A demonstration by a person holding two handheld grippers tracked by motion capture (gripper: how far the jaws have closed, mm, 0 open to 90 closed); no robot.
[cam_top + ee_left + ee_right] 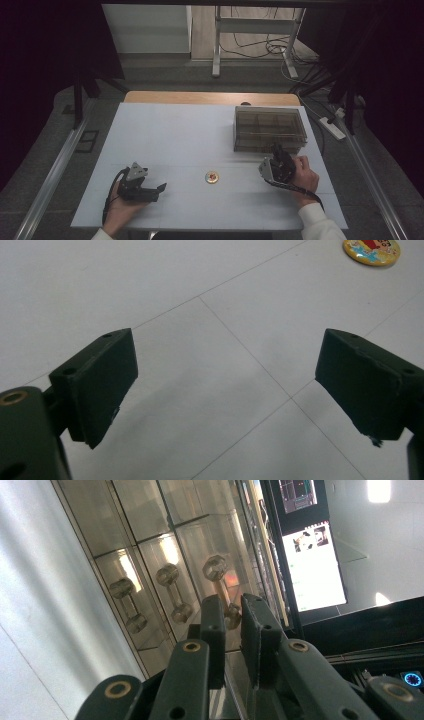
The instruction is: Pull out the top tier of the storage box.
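Right gripper (232, 625): matte black jaws nearly closed on a slim brass dumbbell-shaped handle (220, 582) of the smoky translucent compartmented box (270, 130) at the table's far right. Left gripper (225, 385): blocky jaws spread wide, empty, over smooth white table (170, 135). Round glossy badge (212, 177) lies between the grippers.

High view: fixed overhead, facing forward and down over the table (165, 135). Left gripper view: close above the tabletop, sharing the badge (371, 250). Right gripper view: close against the clear box (150, 555).
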